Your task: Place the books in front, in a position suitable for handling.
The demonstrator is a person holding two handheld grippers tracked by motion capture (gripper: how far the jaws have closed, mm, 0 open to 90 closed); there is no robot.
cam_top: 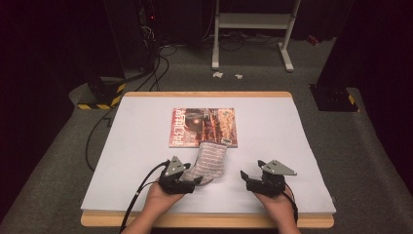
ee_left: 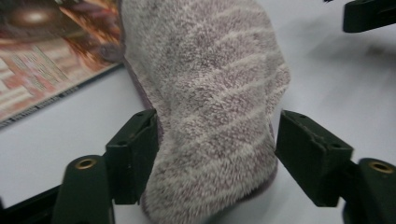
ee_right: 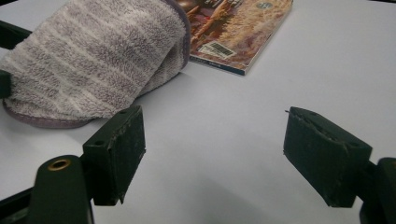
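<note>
Towel [cam_top: 209, 161]: grey-purple, fluffy, pale stripes, darker hem; folded into a rounded hump; lies on the tabletop toward the near edge, a little left of the middle; far end overlaps the near edge of the magazine.
Towel's near end [ee_left: 210, 186]: sits between the left gripper's jaws; in the left gripper view one pad touches the fabric, the other stands clear of it.
Left gripper [cam_top: 187, 178]: black, grey three-cornered plate on top, cable trailing toward the near-left corner; held by the left hand [cam_top: 160, 197]; jaws fairly wide around the towel, no squeeze visible.
Right gripper [cam_top: 247, 178]: black, same grey plate; held by the right hand [cam_top: 277, 200] near the near edge, right of the middle; jaws wide apart, bare tabletop between them; well apart from the towel.
Right gripper view: towel [ee_right: 93, 60] ahead and to the left, magazine [ee_right: 238, 32] beyond it.
Magazine [cam_top: 203, 126]: red and brown cover, flat, near the middle of the tabletop, square to its edges.
Tabletop [cam_top: 272, 131]: white sheet over a wooden board, wood showing along the near and far edges.
</note>
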